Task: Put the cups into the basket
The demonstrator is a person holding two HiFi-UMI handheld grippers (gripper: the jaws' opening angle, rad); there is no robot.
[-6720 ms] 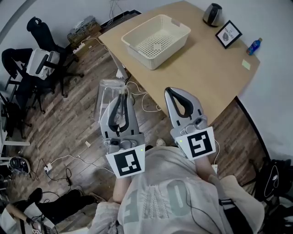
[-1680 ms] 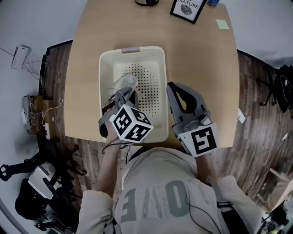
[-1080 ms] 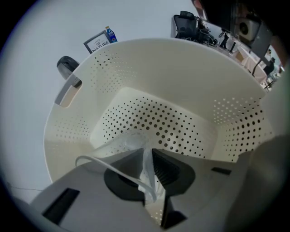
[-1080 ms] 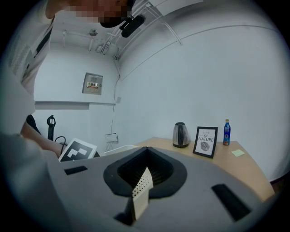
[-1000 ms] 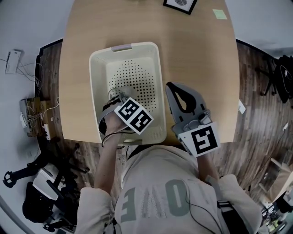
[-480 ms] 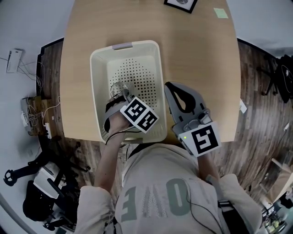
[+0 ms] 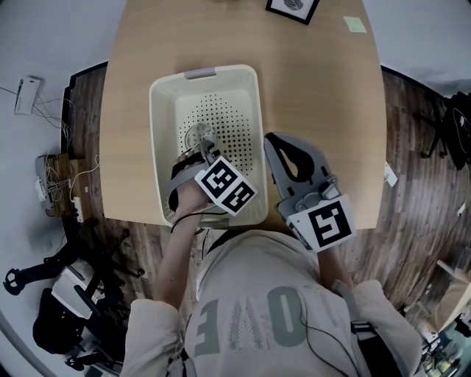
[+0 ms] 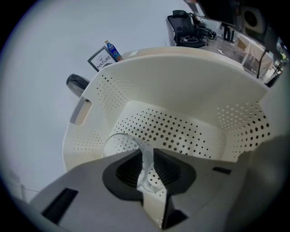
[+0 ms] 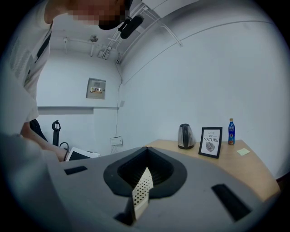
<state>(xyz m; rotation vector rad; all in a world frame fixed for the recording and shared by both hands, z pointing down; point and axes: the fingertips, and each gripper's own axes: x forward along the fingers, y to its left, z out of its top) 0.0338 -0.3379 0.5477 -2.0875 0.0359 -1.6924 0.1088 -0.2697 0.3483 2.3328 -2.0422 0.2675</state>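
A cream perforated basket [image 7: 154,147] stands on the wooden table [image 7: 316,81]. My left gripper [image 7: 193,156] reaches down inside it, shut on a clear glass cup [image 7: 199,135]. In the left gripper view the cup [image 8: 121,141] lies tilted between the dark pads, its rim toward the basket's dotted floor [image 8: 181,131]. My right gripper [image 7: 270,139] hovers just beside the basket's right wall, shut with nothing held. In the right gripper view a sliver of the basket's wall [image 9: 141,188] shows below the closed jaws of the right gripper [image 9: 147,149].
At the table's far edge are a framed picture [image 7: 293,6], a green sticky note [image 7: 354,23], a kettle [image 9: 184,136] and a blue bottle [image 9: 231,131]. Wooden floor with cables and chairs surrounds the table. The person's torso fills the head view's lower part.
My left gripper has carried the clear cup from beside the table to over the basket and lowered it inside. The right gripper has stayed beside the basket's right wall.
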